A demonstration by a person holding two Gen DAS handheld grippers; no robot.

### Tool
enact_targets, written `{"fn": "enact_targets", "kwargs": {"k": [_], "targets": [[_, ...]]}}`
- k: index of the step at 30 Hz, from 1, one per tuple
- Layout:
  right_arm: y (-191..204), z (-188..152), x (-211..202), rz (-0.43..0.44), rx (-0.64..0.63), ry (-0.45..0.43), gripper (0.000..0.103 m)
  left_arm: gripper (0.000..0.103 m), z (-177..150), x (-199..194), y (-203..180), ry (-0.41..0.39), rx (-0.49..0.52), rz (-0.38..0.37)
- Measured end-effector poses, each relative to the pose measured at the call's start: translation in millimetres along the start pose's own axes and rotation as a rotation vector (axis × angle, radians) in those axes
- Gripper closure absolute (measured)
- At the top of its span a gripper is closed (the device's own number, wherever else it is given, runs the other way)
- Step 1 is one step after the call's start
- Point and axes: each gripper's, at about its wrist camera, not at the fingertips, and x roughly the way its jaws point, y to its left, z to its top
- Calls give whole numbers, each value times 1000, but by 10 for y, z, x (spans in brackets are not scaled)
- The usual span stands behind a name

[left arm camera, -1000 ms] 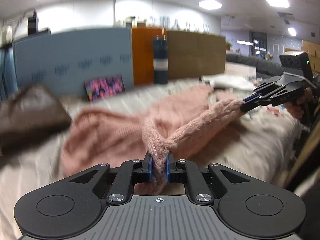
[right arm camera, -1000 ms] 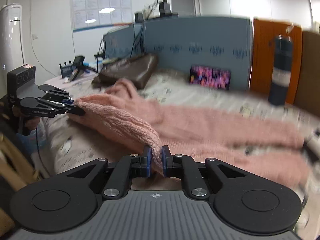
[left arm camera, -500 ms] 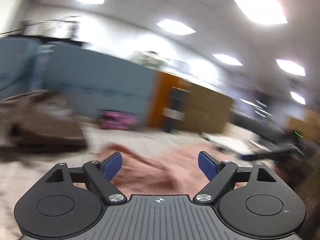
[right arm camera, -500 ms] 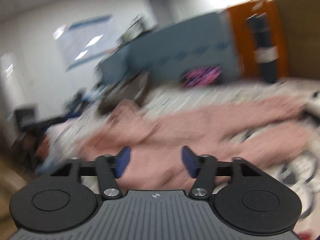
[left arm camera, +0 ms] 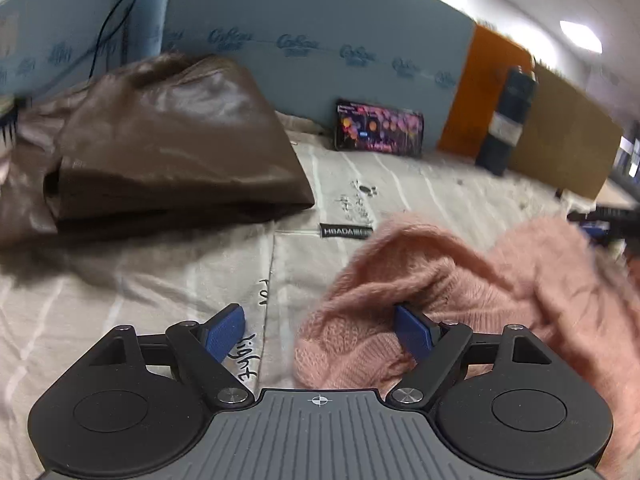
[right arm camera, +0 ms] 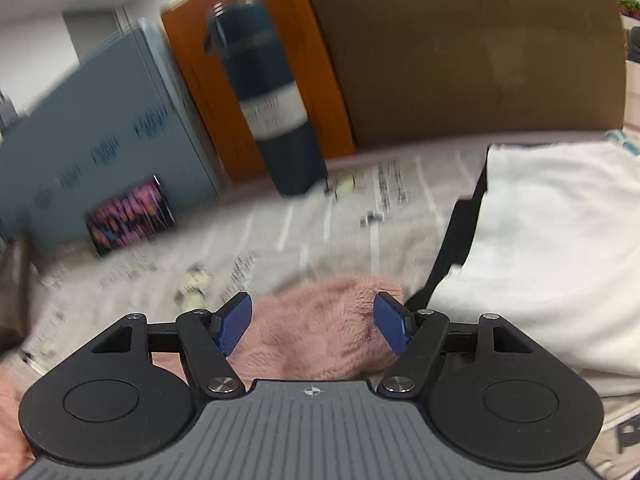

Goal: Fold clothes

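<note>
A fuzzy pink knit sweater (left arm camera: 460, 280) lies bunched on the pale printed bed cover (left arm camera: 168, 280). My left gripper (left arm camera: 320, 334) stands open low over the sweater's left end, with knit against its right blue pad and bare cover by its left pad. My right gripper (right arm camera: 314, 328) is open too, and a rounded pink sweater end (right arm camera: 316, 328) sits between its blue pads without being clamped. The other gripper's black tip (left arm camera: 608, 226) shows at the far right edge of the left wrist view.
A folded brown leather garment (left arm camera: 160, 148) lies at the left. A white cloth with a black strap (right arm camera: 552, 240) lies at the right. A dark blue bottle (right arm camera: 272, 92), a colourful phone (left arm camera: 378, 128), blue partition, orange panel and cardboard line the back.
Both grippers were shut on the sweater a second ago, then let go and opened. Both have since dropped low, and the sweater now lies bunched on the cover.
</note>
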Motion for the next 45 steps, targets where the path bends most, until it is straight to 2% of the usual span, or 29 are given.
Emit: {"fn": "enact_targets", "kwargs": {"k": [1, 2, 3, 5, 6, 9, 13, 17, 19, 22, 23, 24, 25, 26, 27, 33, 35, 36, 37, 38, 39, 40, 42, 45], "targets": [[39, -37, 22, -10, -30, -2, 44, 49, -19, 11, -54, 0, 25, 14], [81, -66, 19, -23, -63, -9, 48, 82, -35, -15, -75, 6, 24, -14], [119, -85, 9, -32, -92, -11, 58, 85, -52, -41, -97, 13, 22, -41], [172, -109, -27, -23, -139, -12, 77, 93, -119, -96, -274, -19, 111, -12], [193, -116, -48, -14, -164, -15, 87, 94, -144, -131, -353, -38, 151, 14], [282, -87, -147, -1, -238, -64, 94, 97, -128, -221, -501, -125, 228, 94], [336, 113, -362, -9, -240, -226, 100, 97, 76, -317, -606, -211, 352, 184], [277, 222, -609, -78, -198, -397, 100, 97, 278, -361, -583, -282, 394, 266], [188, 251, -594, -59, -154, -370, 100, 97, 344, -343, -538, -271, 380, 270], [81, 240, -435, 23, -119, -213, 98, 97, 298, -245, -507, -225, 376, 253], [65, 210, -355, 32, -112, -158, 96, 97, 265, -207, -505, -207, 375, 252], [53, 177, -284, 26, -103, -123, 76, 97, 232, -170, -502, -190, 374, 251], [59, 137, -221, 4, -97, -101, 37, 97, 200, -147, -488, -178, 365, 250], [71, 101, -164, -21, -99, -87, 22, 97, 169, -125, -474, -167, 355, 249], [80, 66, -117, -32, -107, -77, 20, 97, 156, -123, -464, -165, 349, 248], [175, -56, 105, -44, -193, -10, 21, 97, 77, -111, -405, -154, 314, 242], [195, -93, 116, -52, -222, -6, 26, 97, 55, -100, -398, -151, 308, 239], [213, -112, 114, -53, -240, -4, 41, 97, 47, -91, -401, -149, 308, 236], [237, -124, 109, -54, -257, 0, 50, 97, 39, -89, -400, -151, 304, 234], [261, -134, 102, -57, -272, 1, 55, 97, 31, -88, -400, -152, 299, 232], [279, -137, 83, -57, -279, -1, 74, 97, 16, -94, -407, -159, 284, 226], [291, -132, 52, -54, -277, -9, 88, 97, 0, -100, -414, -165, 268, 220], [319, -117, -18, -46, -275, -35, 94, 97, -48, -137, -474, -197, 258, 216], [420, -40, -186, -67, -306, -164, 95, 98, 6, -260, -535, -293, 263, 265]]}}
